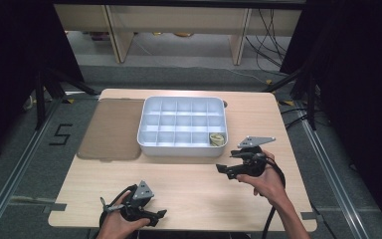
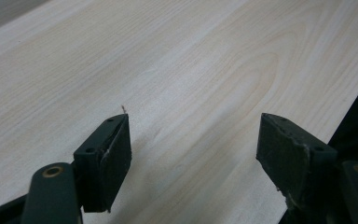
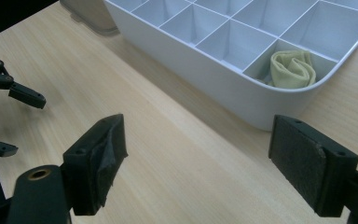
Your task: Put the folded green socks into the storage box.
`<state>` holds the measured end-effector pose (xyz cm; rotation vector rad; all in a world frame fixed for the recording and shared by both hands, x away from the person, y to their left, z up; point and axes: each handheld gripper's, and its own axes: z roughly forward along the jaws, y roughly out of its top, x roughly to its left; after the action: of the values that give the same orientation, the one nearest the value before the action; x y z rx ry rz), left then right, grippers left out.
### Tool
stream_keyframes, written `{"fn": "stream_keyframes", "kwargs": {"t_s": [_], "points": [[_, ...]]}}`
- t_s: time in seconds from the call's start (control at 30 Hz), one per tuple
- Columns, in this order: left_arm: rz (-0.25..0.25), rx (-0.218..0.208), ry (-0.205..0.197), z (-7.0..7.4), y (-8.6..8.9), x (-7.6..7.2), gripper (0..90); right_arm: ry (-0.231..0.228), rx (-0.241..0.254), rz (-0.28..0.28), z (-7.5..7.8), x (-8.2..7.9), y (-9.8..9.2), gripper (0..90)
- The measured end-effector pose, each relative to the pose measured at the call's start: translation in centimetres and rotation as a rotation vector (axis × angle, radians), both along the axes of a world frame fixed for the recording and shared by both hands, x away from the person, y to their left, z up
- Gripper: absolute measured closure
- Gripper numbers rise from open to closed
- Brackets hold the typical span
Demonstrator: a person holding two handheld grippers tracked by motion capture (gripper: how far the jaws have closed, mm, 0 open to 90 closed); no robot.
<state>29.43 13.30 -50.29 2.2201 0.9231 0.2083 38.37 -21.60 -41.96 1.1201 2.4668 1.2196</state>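
A white tray point(image 1: 179, 150) with several compartments stands at the middle of the table. A rolled yellow-green cloth point(image 1: 217, 139) lies in its front right compartment. In the right gripper view the cloth point(image 3: 291, 70) sits just behind the tray's wall point(image 3: 205, 79). My right gripper point(image 1: 223, 172) hovers in front of the tray's right corner, open and empty, as its own view point(image 3: 198, 135) confirms. My left gripper point(image 1: 160, 218) rests low near the table's front edge, open over bare wood point(image 2: 193, 126). The right gripper view also catches it, open, as the left gripper point(image 3: 30, 125).
A flat brown lid point(image 1: 112, 128) lies to the left of the tray, touching it. The light wooden table point(image 1: 194, 194) has bare room between the tray and the front edge. Dark stands and cables flank the table on the floor.
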Motion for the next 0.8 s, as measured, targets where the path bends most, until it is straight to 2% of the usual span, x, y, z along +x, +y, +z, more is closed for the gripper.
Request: {"fn": "stream_keyframes", "kwargs": {"t_s": [0.03, 0.13, 0.17, 0.23, 0.33, 0.43, 0.47, 0.53, 0.57, 0.63, 0.67, 0.7, 0.73, 0.77, 0.8], "points": [[-0.002, 0.000, -0.001, 0.0, 0.0, 0.0, 25.8, -0.007, -0.002, -0.003, -0.1, 0.0, -0.1, 19.8], [0.001, 0.000, -0.001, 0.0, 0.0, 0.1, 25.8, 0.029, 0.018, -0.009, -0.5, -0.5, -0.2, 19.7], [-0.003, 0.000, -0.002, 0.0, 0.1, 0.1, 25.8, 0.018, -0.002, -0.009, -0.6, -0.5, -0.5, 19.7], [0.000, -0.001, -0.002, 0.0, 0.1, 0.1, 25.8, 0.010, -0.006, -0.010, -0.9, -0.6, -0.8, 19.7], [-0.003, 0.011, -0.012, 0.1, 0.1, 0.1, 25.8, 0.022, 0.007, -0.006, -1.5, -0.9, -0.9, 19.7], [-0.013, 0.008, -0.010, 0.0, 0.0, 0.1, 25.8, 0.010, -0.005, -0.012, -1.8, -1.3, -1.1, 19.9], [-0.012, 0.010, -0.009, 0.0, 0.0, 0.1, 25.8, 0.020, 0.011, -0.007, -2.0, -1.4, -1.0, 19.9], [-0.012, 0.009, -0.009, 0.0, 0.0, 0.1, 25.8, 0.042, 0.001, -0.009, -2.1, -1.9, -0.9, 19.9], [-0.013, 0.008, -0.010, 0.0, 0.0, 0.1, 25.8, 0.020, 0.007, 0.002, -2.3, -1.9, -1.0, 19.9], [-0.011, 0.007, -0.011, 0.1, 0.0, 0.1, 25.8, 0.015, 0.006, -0.008, -2.3, -2.3, -0.9, 19.8], [-0.009, 0.006, -0.011, 0.1, 0.0, 0.1, 25.8, -0.004, -0.004, 0.005, -2.4, -2.3, -1.0, 19.8], [-0.004, 0.006, -0.010, 0.1, 0.0, 0.1, 25.8, 0.032, 0.011, -0.017, -2.4, -2.7, -0.8, 19.8], [-0.002, 0.009, -0.012, 0.1, 0.1, 0.1, 25.8, 0.008, 0.001, -0.001, -2.5, -2.6, -0.9, 19.8], [-0.005, 0.002, -0.010, 0.1, 0.1, 0.0, 25.8, 0.016, 0.014, -0.008, -2.6, -2.8, -0.8, 19.8], [-0.005, 0.002, -0.011, 0.1, 0.1, 0.1, 25.8, 0.009, 0.003, 0.003, -2.8, -2.9, -0.8, 19.8]]}}
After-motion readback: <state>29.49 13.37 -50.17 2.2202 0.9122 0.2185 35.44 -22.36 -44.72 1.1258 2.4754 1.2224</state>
